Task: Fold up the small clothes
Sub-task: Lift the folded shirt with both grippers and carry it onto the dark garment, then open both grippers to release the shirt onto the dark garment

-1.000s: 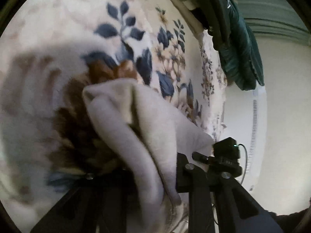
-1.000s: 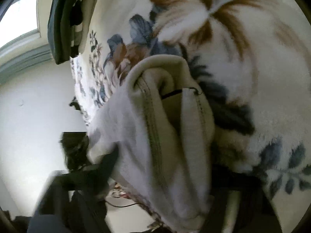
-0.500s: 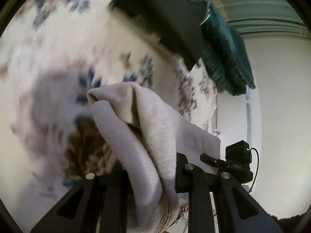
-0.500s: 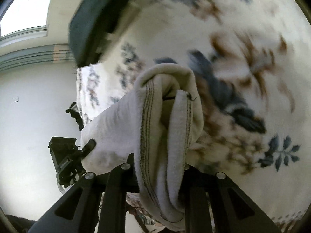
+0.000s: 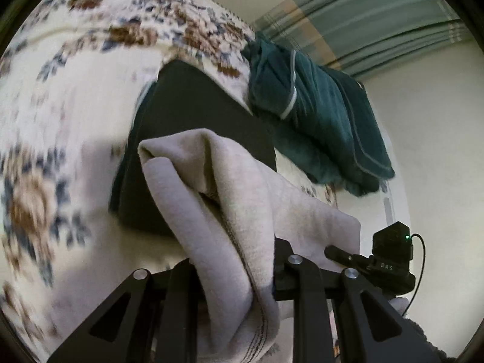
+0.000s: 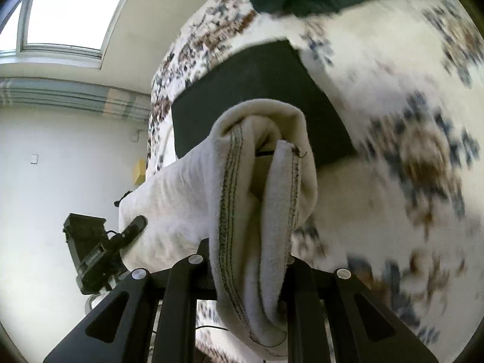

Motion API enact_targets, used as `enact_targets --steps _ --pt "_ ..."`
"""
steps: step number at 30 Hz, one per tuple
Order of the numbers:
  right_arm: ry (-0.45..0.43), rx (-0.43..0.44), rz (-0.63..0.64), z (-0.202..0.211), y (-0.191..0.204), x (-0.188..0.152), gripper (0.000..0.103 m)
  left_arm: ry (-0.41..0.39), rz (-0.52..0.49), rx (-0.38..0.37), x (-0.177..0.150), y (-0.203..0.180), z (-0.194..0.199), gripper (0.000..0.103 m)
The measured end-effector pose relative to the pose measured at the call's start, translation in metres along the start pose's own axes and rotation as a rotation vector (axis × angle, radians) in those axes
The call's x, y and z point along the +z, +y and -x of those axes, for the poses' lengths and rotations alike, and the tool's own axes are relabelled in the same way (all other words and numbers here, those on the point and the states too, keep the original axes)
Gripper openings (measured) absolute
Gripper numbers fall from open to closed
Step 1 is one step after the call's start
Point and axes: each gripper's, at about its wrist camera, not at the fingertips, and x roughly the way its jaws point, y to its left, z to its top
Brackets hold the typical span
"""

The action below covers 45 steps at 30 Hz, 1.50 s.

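Both tools are clenched on one pale grey fleecy garment [image 5: 211, 199] with dark stitched hems: the left gripper [image 5: 233, 275] pinches one bunched corner, the right gripper [image 6: 248, 260] the other, and the cloth spans the air between them. It hangs above a flat black folded stack [image 5: 193, 112] lying on the cream floral blanket [image 5: 60, 96] (dark green clothes [image 5: 317, 115] sit beyond the stack). This looks like the carrying step; next, lower it squarely onto the black stack before letting go.

one cream garment [image 5: 211, 187], one black folded item [image 5: 193, 115], one green garment [image 5: 317, 115], two tongs [image 5: 236, 275]
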Motion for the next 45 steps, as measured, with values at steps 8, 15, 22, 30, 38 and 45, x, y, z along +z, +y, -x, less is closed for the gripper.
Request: enact_targets --steps 8,15,22,30,38,45 --pt "-0.01 -0.037 0.007 -0.059 0.018 0.1 0.017 0.037 -0.07 0.098 0.077 0.013 -0.058 0.018" --pt "0.004 -0.147 0.053 -0.105 0.022 0.142 0.018 0.102 -0.08 0.233 0.106 0.03 -0.086 0.023" --pt "0.008 -0.384 0.142 -0.12 0.035 0.147 0.04 0.084 -0.127 0.469 0.106 0.031 -0.088 0.065" --pt "-0.111 -0.709 0.286 -0.103 0.07 0.113 0.102 -0.063 -0.293 0.693 0.082 -0.006 -0.073 0.103" --pt "-0.205 -0.845 0.302 -0.061 0.1 0.047 0.103 -0.117 -0.292 0.779 0.026 -0.043 -0.042 0.103" --pt "-0.301 -0.866 0.358 0.011 0.141 -0.013 0.103 -0.174 -0.279 0.756 -0.024 -0.092 0.019 0.103"
